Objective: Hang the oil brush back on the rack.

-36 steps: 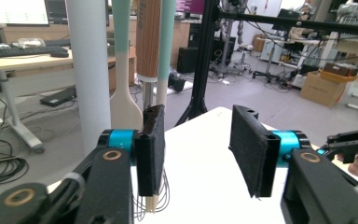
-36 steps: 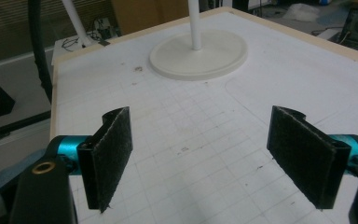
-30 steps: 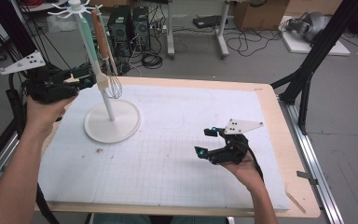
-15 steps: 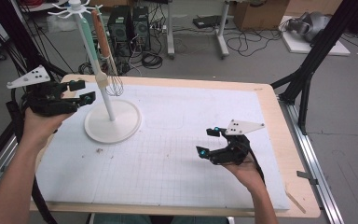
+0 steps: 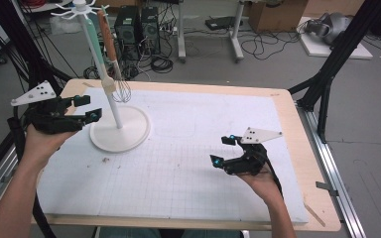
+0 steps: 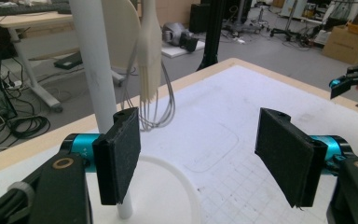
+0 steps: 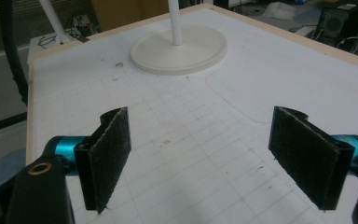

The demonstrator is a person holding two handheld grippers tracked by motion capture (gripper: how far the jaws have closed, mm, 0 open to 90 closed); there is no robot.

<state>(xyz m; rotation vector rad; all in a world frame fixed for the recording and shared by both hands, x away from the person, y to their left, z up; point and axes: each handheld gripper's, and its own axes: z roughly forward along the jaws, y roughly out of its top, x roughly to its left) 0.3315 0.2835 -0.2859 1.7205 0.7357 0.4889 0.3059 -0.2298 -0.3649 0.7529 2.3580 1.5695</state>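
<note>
A white stand (image 5: 120, 130) with a round base and a hooked top stands at the back left of the white mat. From its hooks hang a wooden-handled whisk (image 5: 121, 88) and a mint-handled brush (image 5: 93, 39). My left gripper (image 5: 88, 108) hovers just left of the pole, open; its jaws have just been opening and nothing is between them. In the left gripper view (image 6: 203, 158) the pole (image 6: 98, 70) rises beside the left jaw, with the whisk wires (image 6: 157, 109) behind. My right gripper (image 5: 222, 150) is held open over the mat's right side, empty (image 7: 209, 158).
The gridded white mat (image 5: 178, 163) covers a wooden table (image 5: 322, 208). The stand's base (image 7: 179, 49) lies ahead of the right gripper. Black frame legs (image 5: 327, 74) rise at the right; cables and computer cases sit on the floor behind.
My left gripper has drawn back from the hanging utensils, leftward and lower, with its jaws wider apart. The right gripper has stayed put.
</note>
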